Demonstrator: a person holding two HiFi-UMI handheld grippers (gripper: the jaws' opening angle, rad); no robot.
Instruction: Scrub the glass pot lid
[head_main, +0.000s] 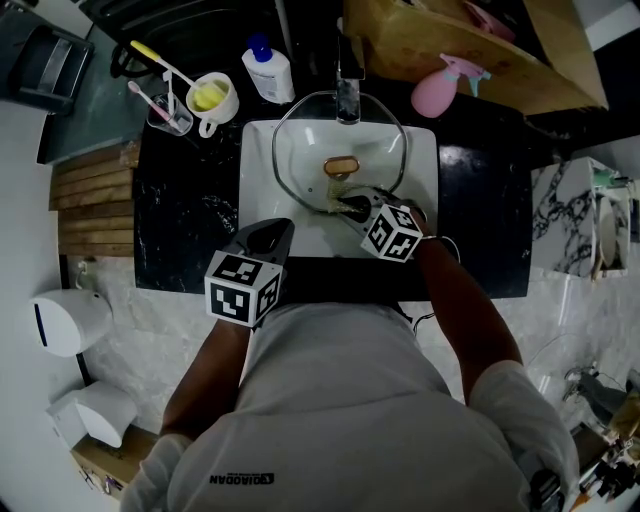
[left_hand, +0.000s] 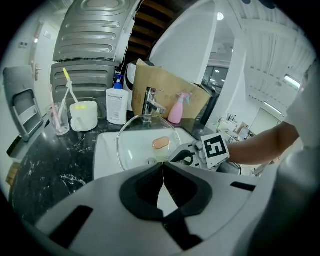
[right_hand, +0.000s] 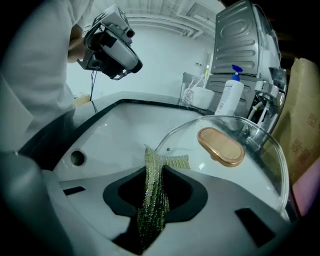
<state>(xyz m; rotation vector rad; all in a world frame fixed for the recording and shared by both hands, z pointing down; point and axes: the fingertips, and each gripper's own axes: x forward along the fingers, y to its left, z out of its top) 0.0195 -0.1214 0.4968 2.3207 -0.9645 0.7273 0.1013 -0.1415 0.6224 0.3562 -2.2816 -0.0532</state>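
a: status?
b: lid (head_main: 341, 166) lies in sink (head_main: 262, 150); right gripper (right_hand: 155, 172) pinches scourer (right_hand: 152, 200) by its rim; left gripper (left_hand: 163, 167) jaws together, empty, held back
a: risk?
b: nothing steadies lid; scrubbing pressure may slide it

Clear glass lid (head_main: 300, 150) with copper-brown knob (head_main: 341, 166), glittery green cloth (right_hand: 152, 200), white sink (head_main: 256, 205), white-veined black counter (head_main: 185, 210), pink spray bottle (head_main: 440, 92)

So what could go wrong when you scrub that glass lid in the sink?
1. The glass lid sits tilted in the sink, its far rim near the tap. The left claw is shut, empty and away from it, so a push could make it slide or knock the tap.
2. The right claw pinches only a thin fold of the green scrub cloth, which might slip out.
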